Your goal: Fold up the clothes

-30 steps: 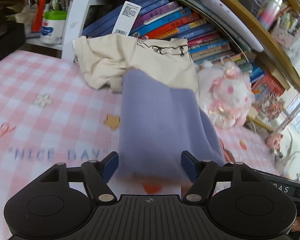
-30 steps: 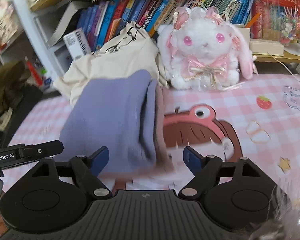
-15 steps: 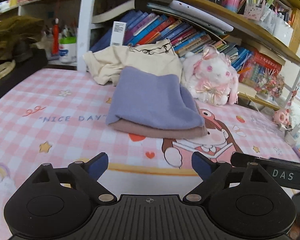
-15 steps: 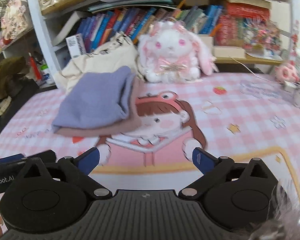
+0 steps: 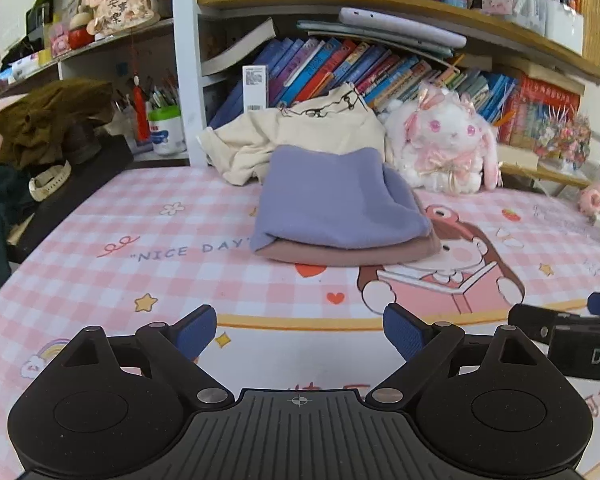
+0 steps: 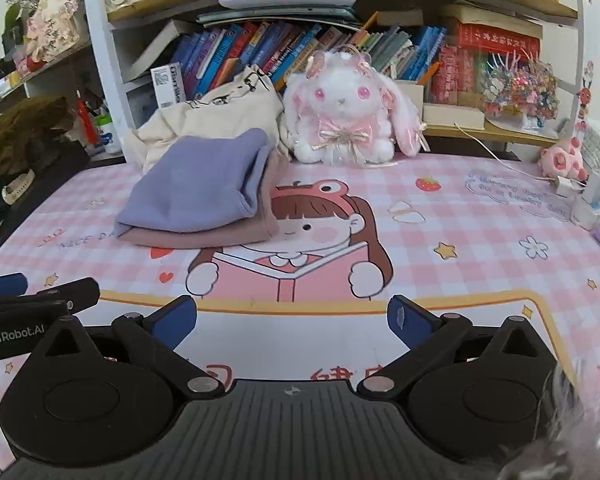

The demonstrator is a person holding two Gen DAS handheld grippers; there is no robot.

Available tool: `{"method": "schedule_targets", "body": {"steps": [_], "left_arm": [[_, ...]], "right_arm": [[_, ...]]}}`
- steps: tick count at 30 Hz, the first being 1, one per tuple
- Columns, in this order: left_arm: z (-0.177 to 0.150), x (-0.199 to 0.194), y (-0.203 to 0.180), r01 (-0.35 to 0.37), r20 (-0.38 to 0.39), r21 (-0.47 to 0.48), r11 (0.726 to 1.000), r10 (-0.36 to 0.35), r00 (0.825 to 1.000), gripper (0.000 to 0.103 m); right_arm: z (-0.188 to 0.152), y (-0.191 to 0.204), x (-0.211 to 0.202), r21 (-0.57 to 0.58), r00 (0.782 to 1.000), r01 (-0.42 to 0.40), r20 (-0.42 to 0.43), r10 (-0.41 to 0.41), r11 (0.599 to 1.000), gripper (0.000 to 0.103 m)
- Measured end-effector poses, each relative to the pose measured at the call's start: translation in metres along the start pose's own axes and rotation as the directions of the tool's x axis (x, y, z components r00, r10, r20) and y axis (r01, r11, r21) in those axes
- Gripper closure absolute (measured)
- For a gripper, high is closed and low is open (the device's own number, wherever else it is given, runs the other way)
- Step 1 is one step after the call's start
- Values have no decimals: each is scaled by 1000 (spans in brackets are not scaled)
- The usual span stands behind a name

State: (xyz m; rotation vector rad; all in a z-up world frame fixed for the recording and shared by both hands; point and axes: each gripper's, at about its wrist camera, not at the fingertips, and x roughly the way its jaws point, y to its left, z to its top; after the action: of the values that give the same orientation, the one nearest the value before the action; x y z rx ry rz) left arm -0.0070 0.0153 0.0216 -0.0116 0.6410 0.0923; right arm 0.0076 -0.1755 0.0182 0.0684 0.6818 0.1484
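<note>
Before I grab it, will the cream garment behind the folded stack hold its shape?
Probably not. The cream garment lies crumpled with soft wrinkles, so it will likely droop. It looks thin, likely light. It leans on the books, so pulling may drag its far edge.

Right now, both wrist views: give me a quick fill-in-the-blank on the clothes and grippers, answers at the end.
1. The folded purple garment lies on top of a folded ____ garment.
2. The unfolded cream garment sits directly ____ the folded pile, against the books.
3. The left gripper and the right gripper both have their jaws ____, holding nothing.
4. The plush rabbit has ____ eyes.

Answers: pink; behind; open; pink
</note>
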Motion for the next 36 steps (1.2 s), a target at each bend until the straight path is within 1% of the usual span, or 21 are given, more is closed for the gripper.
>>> {"method": "schedule_targets", "body": {"steps": [10,14,28,36], "left_arm": [[-2,-10,4,12,17,9,1000,-12,1000,5],[-1,-11,6,16,16,9,1000,-17,1000,1],[-1,-9,7,22,-10,32,999,-22,1000,1],[-1,-7,8,26,-18,35,999,-26,1000,1]], "right_arm": [[-6,12,-7,-39,1000,14,7,-14,999,0],[-6,15,-9,-36,1000,14,9,-14,999,0],[-8,19,-7,-21,999,25,-20,-25,999,0],[-7,19,-6,-20,999,30,-21,-30,999,0]]}}
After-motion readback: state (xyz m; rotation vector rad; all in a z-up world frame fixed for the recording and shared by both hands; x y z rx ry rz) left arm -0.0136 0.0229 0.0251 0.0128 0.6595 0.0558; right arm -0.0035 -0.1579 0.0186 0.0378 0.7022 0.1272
